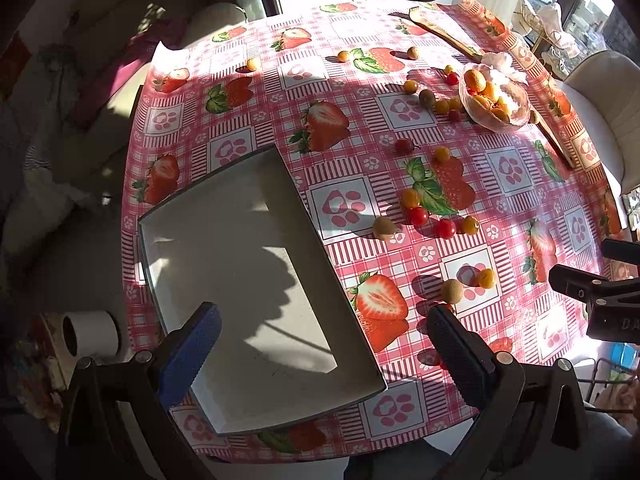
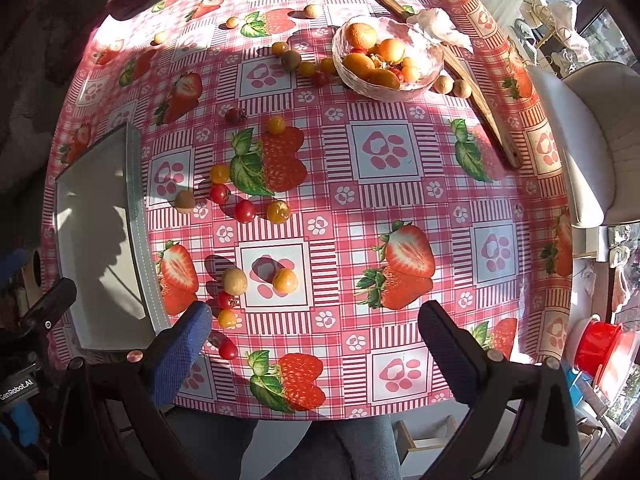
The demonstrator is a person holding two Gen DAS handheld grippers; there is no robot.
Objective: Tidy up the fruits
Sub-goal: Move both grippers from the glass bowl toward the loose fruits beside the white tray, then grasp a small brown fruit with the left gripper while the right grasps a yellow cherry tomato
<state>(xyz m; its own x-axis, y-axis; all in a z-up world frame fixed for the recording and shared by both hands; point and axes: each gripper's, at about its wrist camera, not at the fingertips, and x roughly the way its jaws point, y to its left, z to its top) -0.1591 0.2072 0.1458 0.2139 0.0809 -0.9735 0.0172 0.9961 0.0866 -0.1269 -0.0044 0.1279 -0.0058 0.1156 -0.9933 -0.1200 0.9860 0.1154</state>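
Fruits [image 2: 234, 281] lie all over the table [image 2: 400, 208], some in the bowl [image 2: 386, 60] at the top. Both tongs, left [image 1: 320, 344] and right [image 2: 316, 340], are spread wide, holding nothing. The tray [image 1: 224, 264] waits at lower left, probably for sorting.

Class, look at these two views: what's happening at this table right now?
A person holds two open grippers, left and right, above a table, gripping nothing. Small fruits such as a red tomato lie scattered on the tablecloth; others fill a glass bowl. The white tray is empty, so sorting hasn't begun.
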